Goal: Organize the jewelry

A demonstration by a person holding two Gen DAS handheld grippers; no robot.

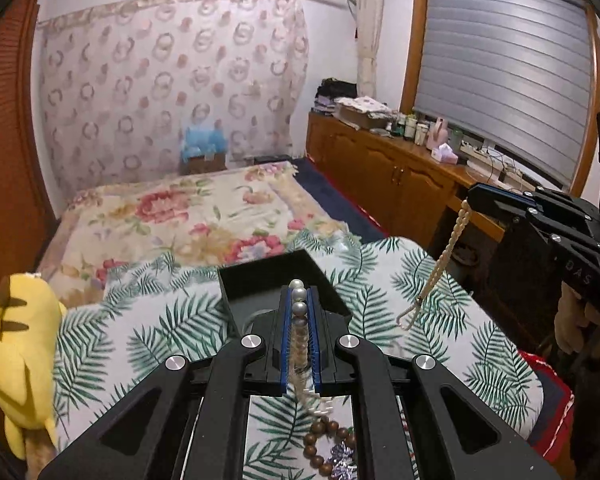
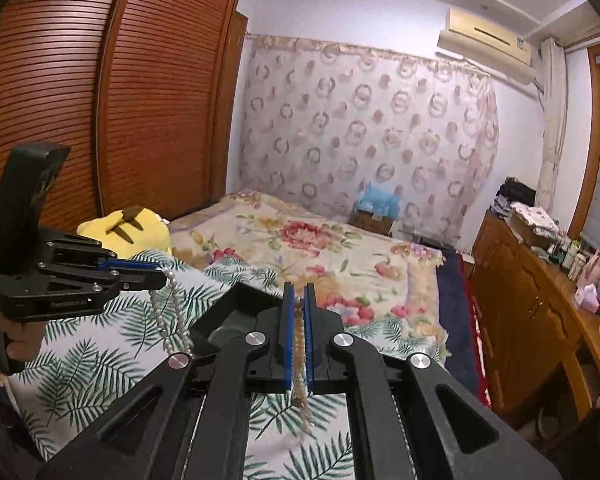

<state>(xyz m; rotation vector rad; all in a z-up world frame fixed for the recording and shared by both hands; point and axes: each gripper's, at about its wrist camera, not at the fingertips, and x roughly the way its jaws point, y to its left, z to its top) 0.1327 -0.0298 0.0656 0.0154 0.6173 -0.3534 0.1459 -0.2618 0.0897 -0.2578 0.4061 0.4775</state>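
Note:
My left gripper [image 1: 299, 292] is shut on a large-bead pearl necklace [image 1: 299, 308], which hangs down behind the fingers; it also shows in the right wrist view [image 2: 172, 312]. My right gripper [image 2: 299, 300] is shut on a thin cream bead strand [image 2: 299, 360], which dangles from it in the left wrist view [image 1: 444, 264]. A black tray [image 1: 276, 280] sits on the leaf-print cloth [image 1: 148, 320] just ahead of both grippers. A brown wooden bead bracelet [image 1: 320, 444] and a small sparkly piece [image 1: 342, 460] lie on the cloth below my left gripper.
A yellow plush toy [image 1: 16, 360] lies at the cloth's left edge. A floral bed [image 1: 188, 216] stretches beyond. A wooden cabinet [image 1: 400, 168] with bottles runs along the right under a shuttered window. A wooden wardrobe [image 2: 100, 100] stands left.

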